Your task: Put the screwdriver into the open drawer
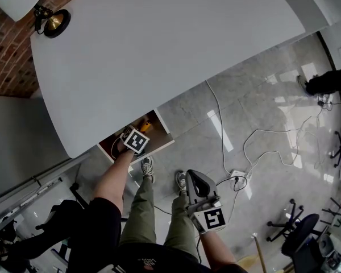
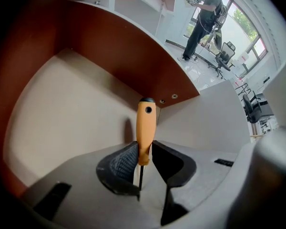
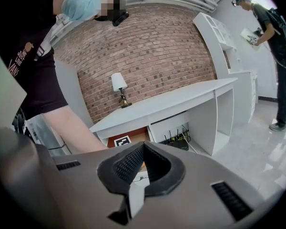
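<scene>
The screwdriver (image 2: 146,126) has an orange handle and a thin dark shaft, and it points handle-first into the open drawer (image 2: 62,113). My left gripper (image 2: 144,150) is shut on it where the handle meets the shaft. The drawer has a pale bottom and red-brown walls. In the head view the left gripper (image 1: 134,139) reaches into the drawer (image 1: 162,143) under the white desk (image 1: 159,44), with a bit of orange screwdriver (image 1: 145,127) beside its marker cube. My right gripper (image 1: 196,182) hangs over the floor near my knees, shut and holding nothing. The right gripper (image 3: 143,148) faces the desk from afar.
A small lamp (image 1: 53,21) stands at the desk's far left corner by the brick wall. White cables (image 1: 256,144) and a power strip (image 1: 238,178) lie on the tiled floor to the right. Office chairs (image 1: 300,235) stand further right. Another person (image 3: 274,42) stands by white shelves.
</scene>
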Demonstrator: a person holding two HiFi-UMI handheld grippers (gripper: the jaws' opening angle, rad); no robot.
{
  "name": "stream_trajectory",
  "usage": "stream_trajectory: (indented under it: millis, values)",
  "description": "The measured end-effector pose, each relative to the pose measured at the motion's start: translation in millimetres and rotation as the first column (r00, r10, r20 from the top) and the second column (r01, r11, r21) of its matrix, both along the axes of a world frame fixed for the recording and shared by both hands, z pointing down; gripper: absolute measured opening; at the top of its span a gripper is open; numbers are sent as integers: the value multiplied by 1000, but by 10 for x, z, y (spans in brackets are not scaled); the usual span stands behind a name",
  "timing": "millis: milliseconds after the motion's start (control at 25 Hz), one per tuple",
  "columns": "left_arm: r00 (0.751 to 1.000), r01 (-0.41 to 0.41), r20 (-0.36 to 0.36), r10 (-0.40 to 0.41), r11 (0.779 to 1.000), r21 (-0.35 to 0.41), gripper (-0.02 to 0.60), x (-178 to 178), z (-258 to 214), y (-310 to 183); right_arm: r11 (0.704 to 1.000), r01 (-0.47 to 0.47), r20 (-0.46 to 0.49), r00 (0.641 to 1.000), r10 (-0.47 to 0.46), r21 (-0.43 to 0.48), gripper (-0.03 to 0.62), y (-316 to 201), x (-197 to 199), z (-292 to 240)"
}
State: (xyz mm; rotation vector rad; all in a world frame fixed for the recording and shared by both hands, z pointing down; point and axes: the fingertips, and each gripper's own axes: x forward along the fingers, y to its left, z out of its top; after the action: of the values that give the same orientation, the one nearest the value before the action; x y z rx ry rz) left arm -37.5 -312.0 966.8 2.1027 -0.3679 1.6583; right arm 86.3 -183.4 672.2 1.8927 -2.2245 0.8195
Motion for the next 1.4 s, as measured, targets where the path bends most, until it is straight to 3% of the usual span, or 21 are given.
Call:
stream_trajectory:
  millis: [400, 840, 1000, 1120, 1400]
  values:
    - [1000, 4, 7, -4, 1000, 17, 97, -43, -17, -9, 1000, 5, -1, 1000, -5, -2, -3, 16, 21, 8]
    - [999, -5, -46, 12, 992, 130, 87, -26, -512, -61, 995, 89, -15, 996, -89, 49, -3, -57, -69, -313]
    - [994, -2, -106, 22, 982, 191, 36, 28, -809, 32, 990, 127, -30, 992, -126, 64, -3, -5, -120, -506]
    - [985, 45, -173, -6, 974, 224, 14, 94, -1103, 129, 983, 161, -40, 987, -158, 88, -3, 14, -130, -636]
    - [941, 170, -333, -62, 937, 306, 8, 95, -1884, 349, 951, 272, -65, 962, -265, 145, -3, 25, -267, -925]
